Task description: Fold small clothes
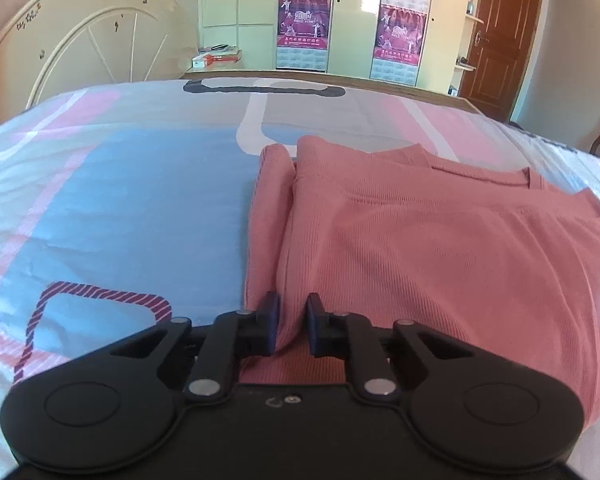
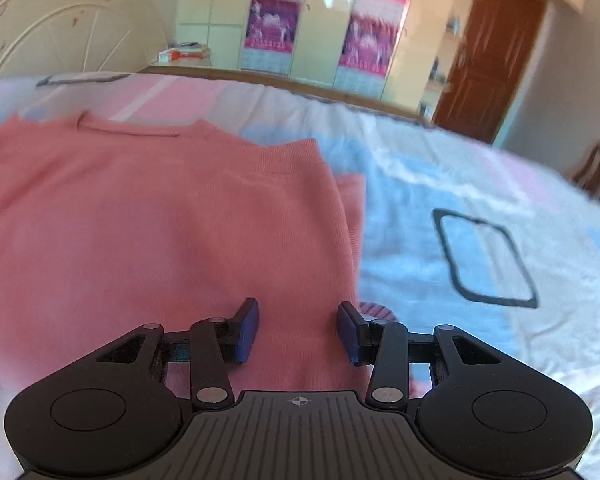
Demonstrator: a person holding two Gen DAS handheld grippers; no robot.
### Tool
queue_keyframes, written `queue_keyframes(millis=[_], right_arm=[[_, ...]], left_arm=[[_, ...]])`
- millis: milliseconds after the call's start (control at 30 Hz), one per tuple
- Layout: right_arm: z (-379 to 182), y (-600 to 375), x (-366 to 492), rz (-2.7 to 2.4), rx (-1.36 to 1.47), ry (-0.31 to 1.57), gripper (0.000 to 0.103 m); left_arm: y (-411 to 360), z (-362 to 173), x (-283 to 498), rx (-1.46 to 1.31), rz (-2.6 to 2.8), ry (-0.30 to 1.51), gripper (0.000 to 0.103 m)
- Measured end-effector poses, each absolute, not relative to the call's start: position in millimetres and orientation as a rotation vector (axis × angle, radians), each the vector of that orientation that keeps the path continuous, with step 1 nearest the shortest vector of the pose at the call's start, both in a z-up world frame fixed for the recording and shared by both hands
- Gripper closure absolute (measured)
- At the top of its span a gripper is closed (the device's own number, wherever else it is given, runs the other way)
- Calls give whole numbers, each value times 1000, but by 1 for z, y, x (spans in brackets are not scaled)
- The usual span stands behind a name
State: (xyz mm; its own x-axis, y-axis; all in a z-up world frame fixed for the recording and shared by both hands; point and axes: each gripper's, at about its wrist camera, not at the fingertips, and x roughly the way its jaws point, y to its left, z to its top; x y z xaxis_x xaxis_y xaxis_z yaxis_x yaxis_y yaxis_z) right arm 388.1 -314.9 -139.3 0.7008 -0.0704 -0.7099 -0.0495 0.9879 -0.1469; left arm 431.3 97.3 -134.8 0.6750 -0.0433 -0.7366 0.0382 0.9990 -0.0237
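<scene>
- On the bed, over a bedspread [image 1: 132,208] printed in pale blue, pink and white, lies the pink ribbed top [image 1: 440,248]; it rests flat, neckline away from the cameras, near hem toward both grippers.
- At the garment's left side a strip of cloth is already turned inward, making a long doubled edge from hem to shoulder; the right wrist view shows a like flap [image 2: 350,208] laid over at the right side, so both side folds look done, as far as I can judge.
- Left gripper [image 1: 293,326]: jaws narrowed with a small gap between them, a ridge of the folded edge standing up in that gap; the pads seem to touch the cloth, yet whether they truly pinch it I cannot tell.
- Right gripper [image 2: 298,330]: jaws spread wide, nothing held; it hovers over the near right corner of the top, with cloth showing between and below its fingers; this view is blurred.
- Left to do, by my reckoning: take both near corners and carry the hem up toward the neckline, once or twice, to make a compact packet; no crosswise fold shows yet.
- Farther back stand a white headboard [image 1: 88,44], a wardrobe with posters [image 1: 304,16] and a brown door [image 1: 500,36].
</scene>
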Motion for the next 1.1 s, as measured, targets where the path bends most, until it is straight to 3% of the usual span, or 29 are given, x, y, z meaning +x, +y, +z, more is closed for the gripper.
queue_keyframes(millis=[67, 167, 533, 700, 800, 933, 1100], right_arm=[[-136, -316, 387, -27, -151, 811, 61], [-121, -314, 381, -12, -100, 802, 60], [-97, -222, 399, 181, -28, 765, 60], [-125, -210, 399, 148, -123, 858, 60], [-133, -227, 383, 120, -82, 852, 51], [-125, -225, 376, 100, -83, 878, 49], [-108, -210, 371, 83, -15, 828, 49]], left_arm=[[95, -129, 428, 1, -34, 829, 87], [89, -113, 414, -7, -33, 794, 74], [38, -127, 399, 28, -151, 842, 71], [61, -132, 387, -68, -141, 861, 68], [70, -132, 378, -65, -148, 861, 70], [71, -129, 373, -54, -165, 887, 69], [70, -123, 370, -103, -158, 914, 57]])
